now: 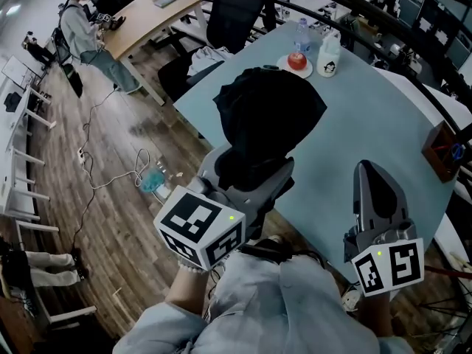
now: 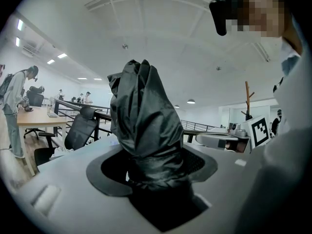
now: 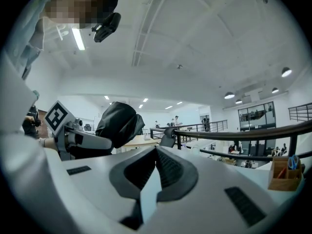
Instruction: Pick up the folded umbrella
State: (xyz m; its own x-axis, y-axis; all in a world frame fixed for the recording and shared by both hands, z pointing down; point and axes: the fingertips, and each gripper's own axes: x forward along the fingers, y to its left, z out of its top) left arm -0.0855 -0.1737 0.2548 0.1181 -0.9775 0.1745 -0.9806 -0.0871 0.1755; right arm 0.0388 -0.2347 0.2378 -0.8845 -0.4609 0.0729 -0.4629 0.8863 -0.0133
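The folded umbrella [image 1: 269, 116] is a bundle of black crumpled fabric held upright over the near left part of the pale blue table [image 1: 369, 116]. My left gripper [image 1: 247, 172] is shut on its lower end. In the left gripper view the umbrella [image 2: 144, 126] rises out of the jaws of the left gripper [image 2: 153, 174] and fills the middle. My right gripper [image 1: 369, 169] hovers to the right, jaws together with nothing in them. From the right gripper view, the right gripper [image 3: 157, 152] points up and the umbrella [image 3: 118, 123] shows at left.
A red object on a small plate [image 1: 296, 60], a white bottle [image 1: 329, 56] and a clear bottle [image 1: 302, 32] stand at the table's far edge. A brown box [image 1: 445, 150] sits at the right edge. A black office chair [image 1: 232, 13] stands beyond; cables [image 1: 110, 175] lie on the floor.
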